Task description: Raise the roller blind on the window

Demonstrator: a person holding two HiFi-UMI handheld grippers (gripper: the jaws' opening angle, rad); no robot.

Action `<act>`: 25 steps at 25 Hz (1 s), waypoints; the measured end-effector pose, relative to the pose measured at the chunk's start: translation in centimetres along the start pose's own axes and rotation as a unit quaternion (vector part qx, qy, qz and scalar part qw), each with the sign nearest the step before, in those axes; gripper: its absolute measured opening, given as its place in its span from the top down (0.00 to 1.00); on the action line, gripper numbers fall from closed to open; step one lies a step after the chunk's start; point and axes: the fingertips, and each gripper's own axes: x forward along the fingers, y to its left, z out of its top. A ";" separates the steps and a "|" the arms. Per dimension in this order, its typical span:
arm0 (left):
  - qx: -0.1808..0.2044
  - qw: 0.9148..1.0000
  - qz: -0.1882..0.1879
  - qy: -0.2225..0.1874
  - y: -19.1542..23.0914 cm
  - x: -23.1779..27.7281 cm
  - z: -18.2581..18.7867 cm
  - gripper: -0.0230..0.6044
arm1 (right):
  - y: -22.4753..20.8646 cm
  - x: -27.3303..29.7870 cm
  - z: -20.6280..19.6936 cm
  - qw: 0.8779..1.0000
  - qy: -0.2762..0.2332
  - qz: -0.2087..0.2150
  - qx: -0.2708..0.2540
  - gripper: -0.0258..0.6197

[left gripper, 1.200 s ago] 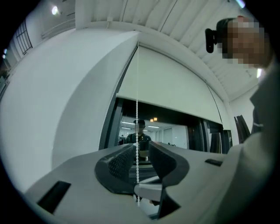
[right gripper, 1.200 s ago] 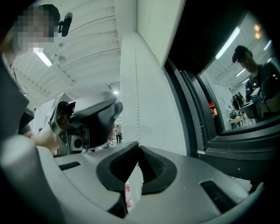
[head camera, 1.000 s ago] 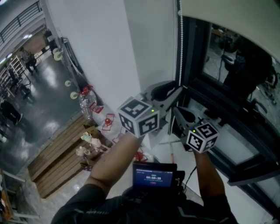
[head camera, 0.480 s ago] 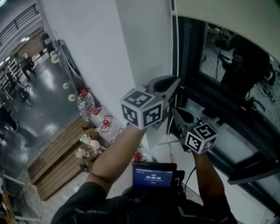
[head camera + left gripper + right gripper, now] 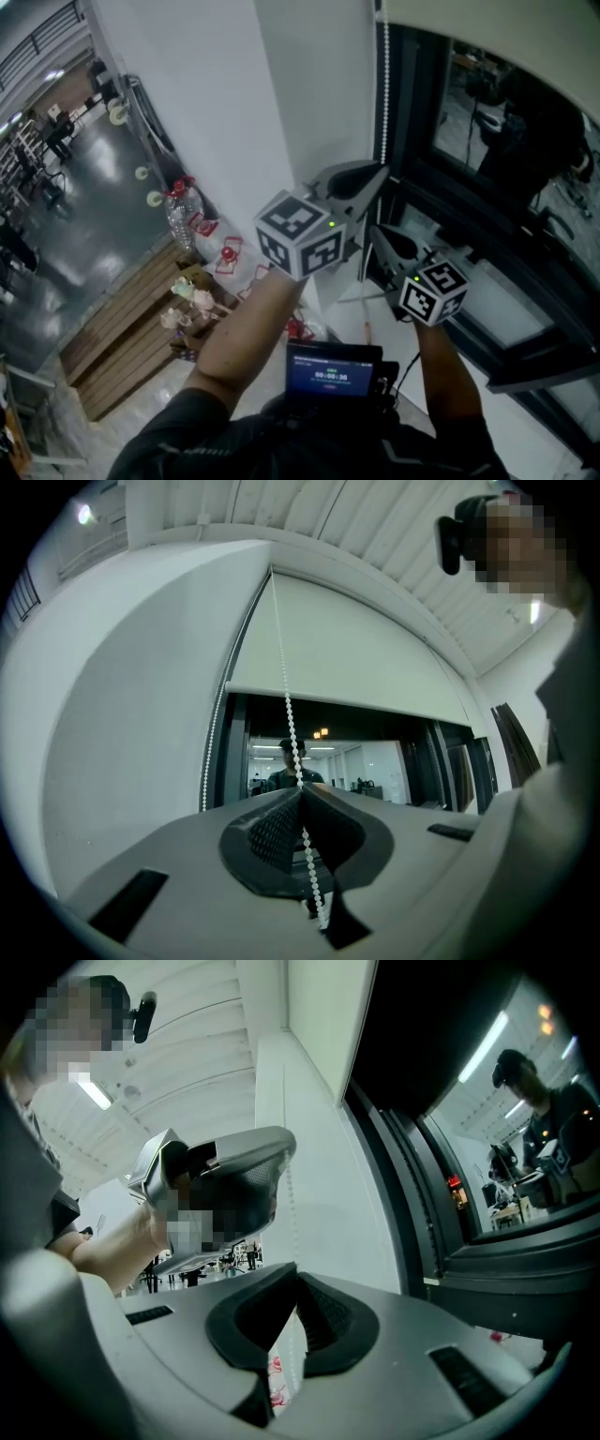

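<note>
A white bead chain hangs beside the dark window. The pale roller blind covers the top of the window. My left gripper has just been closing. It is now shut on the chain, which runs up from between its jaws. My right gripper sits just below the left one. In the right gripper view it is shut, and a faint chain rises from its tips towards the left gripper.
A white wall stands left of the window frame. A second strand of the chain hangs by that frame. A small screen sits at the person's chest. Far below lie wooden boards and a bottle.
The left gripper's jaws stood apart around the chain a second ago and are now closed on it. It rose slightly. The right gripper has not moved.
</note>
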 end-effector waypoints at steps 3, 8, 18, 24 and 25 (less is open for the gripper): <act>0.001 1.000 0.006 0.004 0.2 -0.3 -0.9 0.97 | -0.1 0.2 -0.9 1.000 0.010 -0.003 0.008 0.96; -0.013 0.999 0.013 0.027 0.4 -0.9 -4.3 0.97 | -0.2 0.5 -4.2 0.999 0.046 -0.008 0.027 0.96; -0.040 0.994 0.016 0.102 0.0 -1.7 -13.2 0.97 | -1.5 -0.4 -12.6 0.989 0.131 -0.032 0.061 0.96; -0.040 0.994 0.016 0.102 -0.2 -1.9 -14.0 0.97 | -1.9 -1.1 -13.9 0.985 0.162 -0.043 0.040 0.95; -0.041 0.994 0.016 0.100 -0.3 -2.0 -14.1 0.97 | -1.8 -1.4 -13.9 0.983 0.176 -0.043 0.018 0.91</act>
